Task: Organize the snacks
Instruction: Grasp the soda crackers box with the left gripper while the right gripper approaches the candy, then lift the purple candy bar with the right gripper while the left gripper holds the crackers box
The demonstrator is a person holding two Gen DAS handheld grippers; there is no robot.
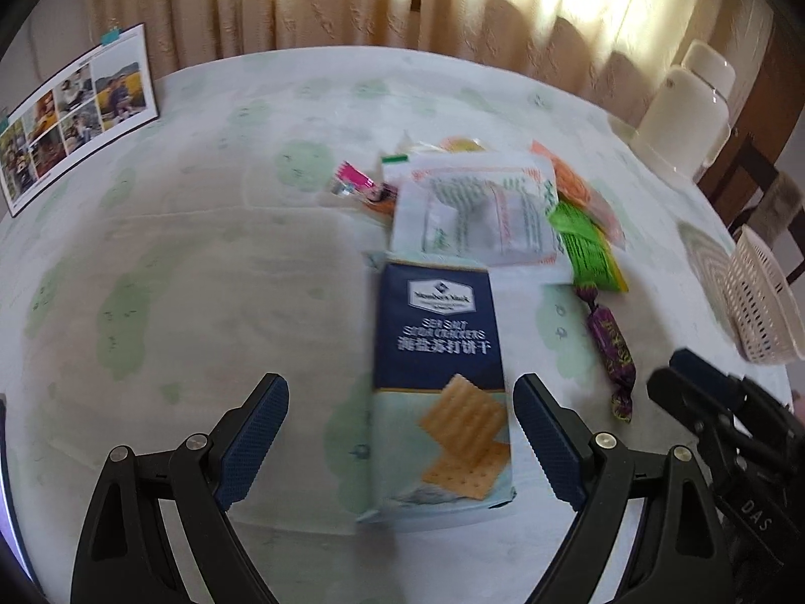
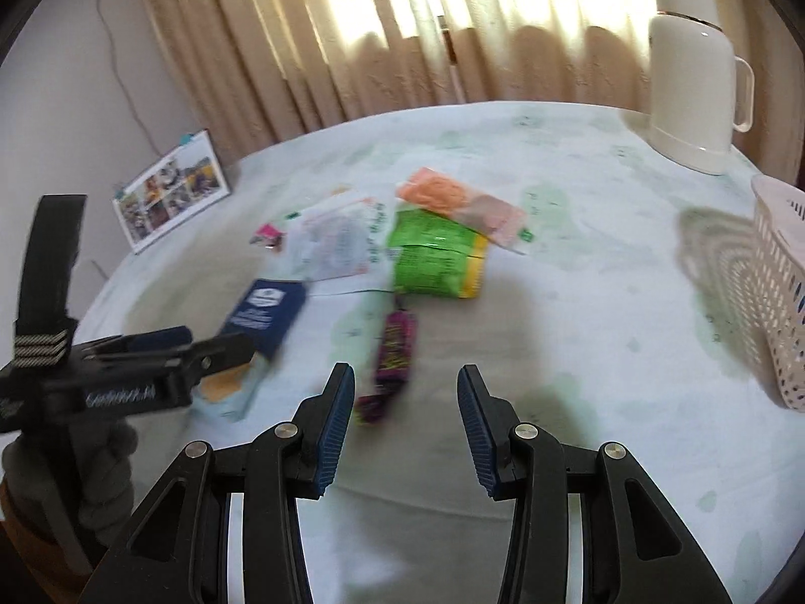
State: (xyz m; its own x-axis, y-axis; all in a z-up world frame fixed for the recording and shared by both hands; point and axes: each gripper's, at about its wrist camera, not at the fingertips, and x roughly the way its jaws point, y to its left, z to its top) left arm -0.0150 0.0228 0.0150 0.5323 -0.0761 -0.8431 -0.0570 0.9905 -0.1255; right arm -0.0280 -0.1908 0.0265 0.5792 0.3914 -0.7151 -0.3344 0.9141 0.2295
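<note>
Snacks lie in a loose pile on the table. A navy soda cracker pack lies flat between the tips of my open, empty left gripper; it also shows in the right wrist view. A purple candy lies right of it. Behind are a white packet, a green bag, an orange packet and a small pink wrapper. My right gripper is open and empty, just right of the purple candy.
A white mesh basket stands at the table's right edge. A white thermos jug stands at the back right. A photo calendar leans at the back left. Curtains hang behind the table.
</note>
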